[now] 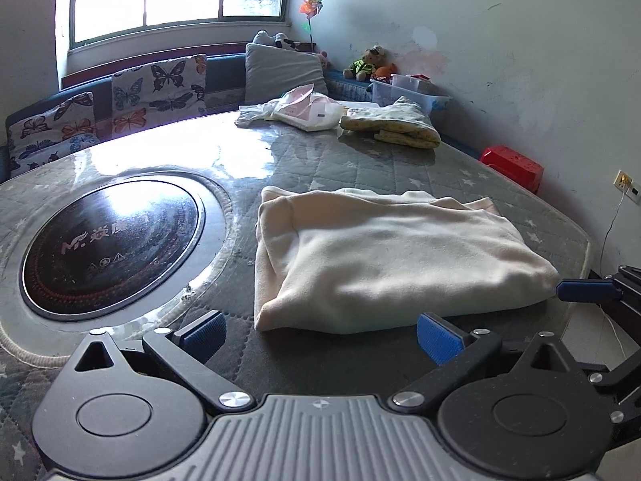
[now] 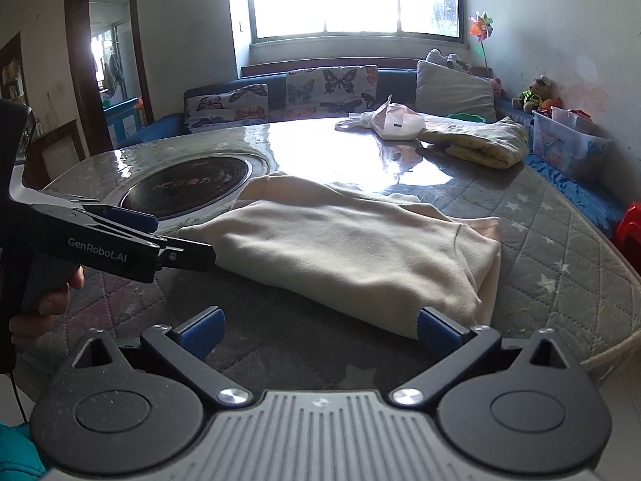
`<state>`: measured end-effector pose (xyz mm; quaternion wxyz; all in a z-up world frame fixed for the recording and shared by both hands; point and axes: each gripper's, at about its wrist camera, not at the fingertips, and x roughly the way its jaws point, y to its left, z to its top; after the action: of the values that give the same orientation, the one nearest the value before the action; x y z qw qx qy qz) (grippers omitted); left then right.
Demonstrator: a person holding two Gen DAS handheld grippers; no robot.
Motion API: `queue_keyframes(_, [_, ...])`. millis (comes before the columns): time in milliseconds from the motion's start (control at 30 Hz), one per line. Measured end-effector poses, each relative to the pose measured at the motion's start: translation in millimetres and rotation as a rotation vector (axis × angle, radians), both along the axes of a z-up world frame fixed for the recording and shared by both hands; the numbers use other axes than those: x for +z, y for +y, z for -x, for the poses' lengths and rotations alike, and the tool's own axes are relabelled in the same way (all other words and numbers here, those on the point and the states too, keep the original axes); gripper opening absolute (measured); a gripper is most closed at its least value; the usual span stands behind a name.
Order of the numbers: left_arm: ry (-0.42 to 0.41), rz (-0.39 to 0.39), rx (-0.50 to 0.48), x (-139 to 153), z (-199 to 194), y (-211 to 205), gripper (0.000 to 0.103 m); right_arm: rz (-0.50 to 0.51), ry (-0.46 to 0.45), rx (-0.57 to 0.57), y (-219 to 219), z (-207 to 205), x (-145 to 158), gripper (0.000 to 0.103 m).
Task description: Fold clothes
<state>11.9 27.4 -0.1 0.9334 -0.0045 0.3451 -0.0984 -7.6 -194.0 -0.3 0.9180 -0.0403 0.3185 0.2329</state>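
Item: cream garment [image 1: 384,256], folded into a thick rectangular bundle, lying flat near the front edge of the tabletop [image 1: 352,160], beside the round inset cooktop [image 1: 112,244]. It looks soft, light, limp and fleecy, likely to sag and unfold if lifted by one point, so best taken at two corners of a folded edge, layers pinched together. Left tongs [image 1: 320,334] and right tongs [image 2: 320,330]: both released, jaws spread wide, hovering just short of the bundle's near edge.
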Motion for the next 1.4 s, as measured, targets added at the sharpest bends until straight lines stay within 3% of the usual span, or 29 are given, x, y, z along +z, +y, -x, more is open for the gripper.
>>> queue_keyframes(1400, [0.066, -0.096, 0.052, -10.6, 9.7, -28.2, 0.103, 0.019, 0.017, -0.033, 7.0, 9.9, -12.4, 0.103])
